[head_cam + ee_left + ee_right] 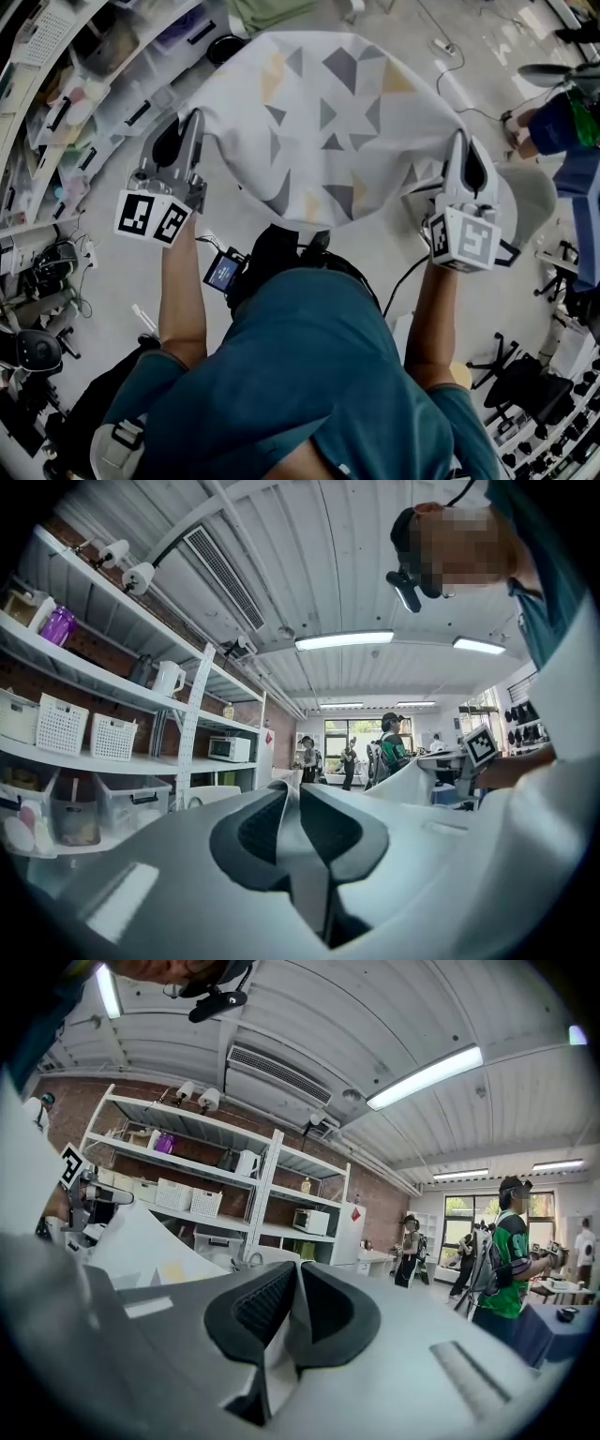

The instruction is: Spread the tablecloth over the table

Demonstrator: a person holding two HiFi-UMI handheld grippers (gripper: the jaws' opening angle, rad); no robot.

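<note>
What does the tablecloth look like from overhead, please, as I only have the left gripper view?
Observer: In the head view the tablecloth is pale with grey and yellow triangles, held up in the air between the left gripper and the right gripper.
Operator: Is the right side gripped properly?
Observer: Yes. The right gripper view shows its fingers shut on the tablecloth's edge.
Operator: How does the near edge lie?
Observer: From above, it curves toward the person midway between the two grippers.
</note>
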